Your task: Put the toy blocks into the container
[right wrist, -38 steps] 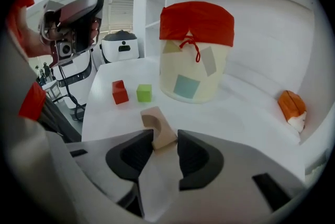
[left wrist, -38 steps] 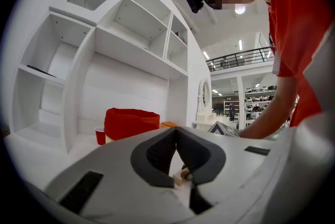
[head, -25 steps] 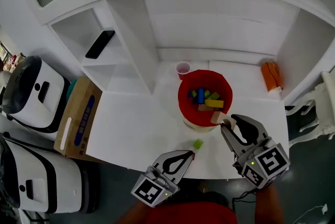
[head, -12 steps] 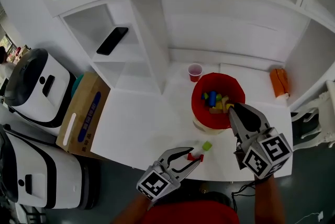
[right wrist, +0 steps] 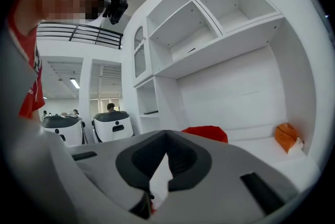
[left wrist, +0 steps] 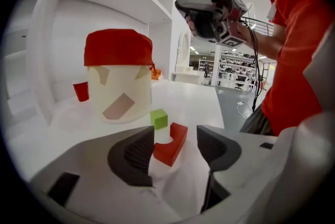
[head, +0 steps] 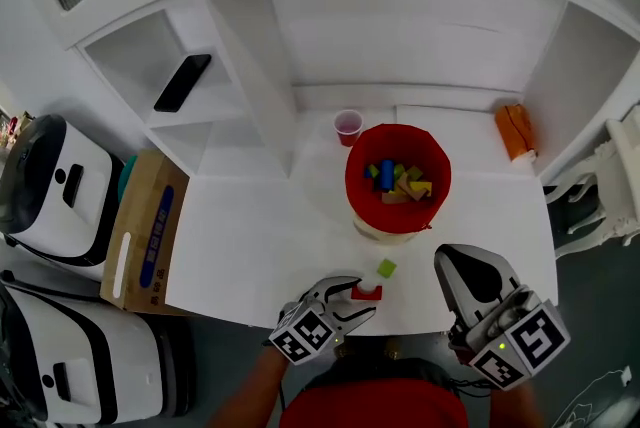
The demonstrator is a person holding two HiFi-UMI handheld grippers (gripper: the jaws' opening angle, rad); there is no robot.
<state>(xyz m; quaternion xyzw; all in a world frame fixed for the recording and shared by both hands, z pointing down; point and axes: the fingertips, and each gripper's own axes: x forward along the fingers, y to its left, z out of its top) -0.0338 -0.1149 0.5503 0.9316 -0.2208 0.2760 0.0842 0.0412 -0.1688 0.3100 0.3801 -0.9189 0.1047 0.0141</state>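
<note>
A red-lined bucket (head: 354,184) stands mid-table with several coloured blocks (head: 398,181) inside. On the table in front of it lie a green cube (head: 386,268) and a red arch-shaped block (head: 366,292). My left gripper (head: 362,298) is low at the table's front edge, its jaws opening around the red block (left wrist: 170,145), which rests on the table beside the left pad; the green cube (left wrist: 159,119) and the bucket (left wrist: 119,81) lie beyond. My right gripper (head: 450,264) hovers at the front right, shut and empty (right wrist: 166,136).
A small red cup (head: 348,127) stands behind the bucket and an orange object (head: 515,131) lies at the back right. A phone (head: 182,83) rests on the left shelf. A cardboard box (head: 145,231) and white machines (head: 50,186) sit left of the table.
The left gripper's jaws have spread apart, and the red block now lies loose between them. The right gripper has drawn back from the bucket toward the front edge and shut.
</note>
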